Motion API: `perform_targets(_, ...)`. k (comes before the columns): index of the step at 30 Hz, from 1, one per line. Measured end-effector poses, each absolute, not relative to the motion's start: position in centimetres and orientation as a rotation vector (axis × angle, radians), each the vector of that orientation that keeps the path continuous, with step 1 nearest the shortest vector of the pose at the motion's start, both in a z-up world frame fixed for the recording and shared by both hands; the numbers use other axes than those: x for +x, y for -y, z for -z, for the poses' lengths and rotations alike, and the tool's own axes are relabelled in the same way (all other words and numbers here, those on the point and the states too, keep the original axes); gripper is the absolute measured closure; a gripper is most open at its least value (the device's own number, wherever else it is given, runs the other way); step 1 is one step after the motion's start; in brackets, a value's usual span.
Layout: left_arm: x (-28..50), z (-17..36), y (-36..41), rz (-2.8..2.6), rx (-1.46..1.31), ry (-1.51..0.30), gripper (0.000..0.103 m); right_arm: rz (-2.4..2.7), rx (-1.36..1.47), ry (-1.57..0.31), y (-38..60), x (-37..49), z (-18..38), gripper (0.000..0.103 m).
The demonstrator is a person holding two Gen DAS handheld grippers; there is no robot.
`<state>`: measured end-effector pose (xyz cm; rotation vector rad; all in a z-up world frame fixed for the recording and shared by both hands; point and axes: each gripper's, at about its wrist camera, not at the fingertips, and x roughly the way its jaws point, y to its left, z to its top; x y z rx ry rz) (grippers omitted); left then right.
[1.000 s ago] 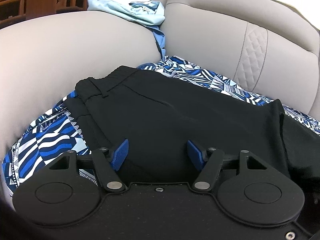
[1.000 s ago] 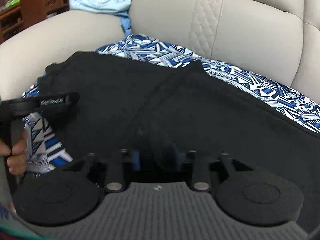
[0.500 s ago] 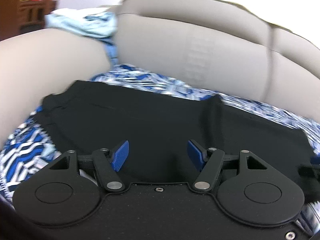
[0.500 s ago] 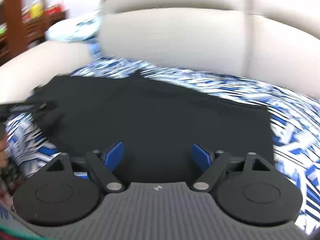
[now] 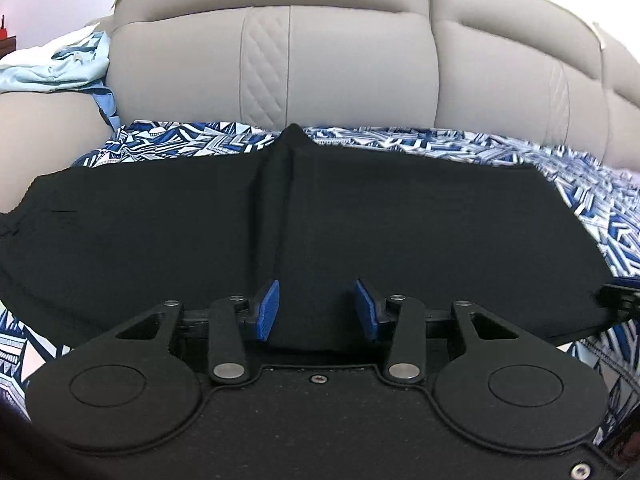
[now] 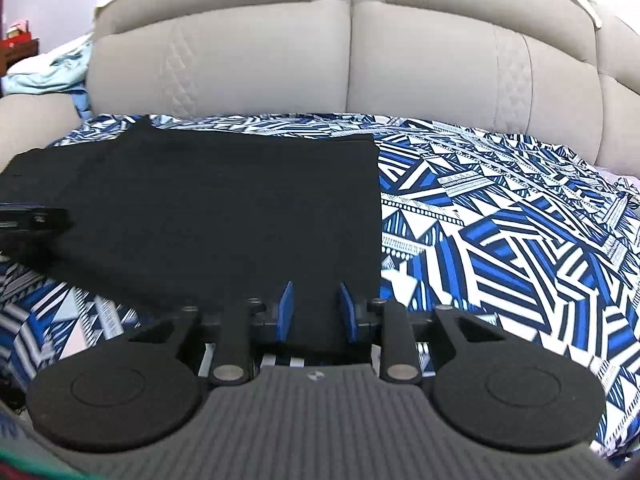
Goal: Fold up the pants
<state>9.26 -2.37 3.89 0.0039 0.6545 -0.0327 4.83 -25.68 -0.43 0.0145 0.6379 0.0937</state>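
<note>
Black pants (image 5: 360,216) lie flat across a blue-and-white patterned cover on the sofa seat, with a crease running front to back near the middle. They also show in the right wrist view (image 6: 224,208), their right edge straight. My left gripper (image 5: 316,310) is open, its blue pads either side of the pants' near edge by the crease. My right gripper (image 6: 314,312) is open with a narrower gap, at the pants' near right corner. The left gripper's body shows at the left edge of the right wrist view (image 6: 28,216).
The patterned cover (image 6: 500,240) spreads over the seat to the right of the pants. The beige sofa back (image 5: 340,64) rises behind. Light blue clothes (image 5: 56,68) are piled on the left armrest.
Both grippers have swung to the right along the pants and face the sofa back. The right gripper went from shut to open, then narrowed its gap. The pants lie flatter.
</note>
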Motion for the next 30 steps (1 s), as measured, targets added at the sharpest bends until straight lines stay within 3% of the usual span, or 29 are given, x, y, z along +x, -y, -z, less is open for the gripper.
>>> perform_targets(3, 10.3, -5.1, 3.4, 0.054, 0.013, -0.628, 0.065, -0.093, 0.065, -0.585, 26.6, 3.5, 0.0, 0.045)
perform_targets(13, 19.7, -7.4, 15.4, 0.379, -0.021, -0.752, 0.073, -0.104, 0.141, -0.664, 29.0, 7.4, 0.6, 0.044)
perform_targets(15, 21.6, -6.7, 18.0, 0.419, -0.033, -0.802, 0.075, -0.127, 0.134, -0.672, 29.1, 8.1, 0.3, 0.065)
perform_targets(17, 23.0, -5.8, 20.3, 0.448, -0.039, -0.846, 0.075, -0.125, 0.168, -0.685, 29.5, 8.6, 0.3, 0.074)
perform_targets(30, 29.4, -3.3, 26.6, 0.32, 0.064, -0.745, 0.078, -0.148, 0.215, -0.674, 29.9, 8.3, 0.7, 0.072)
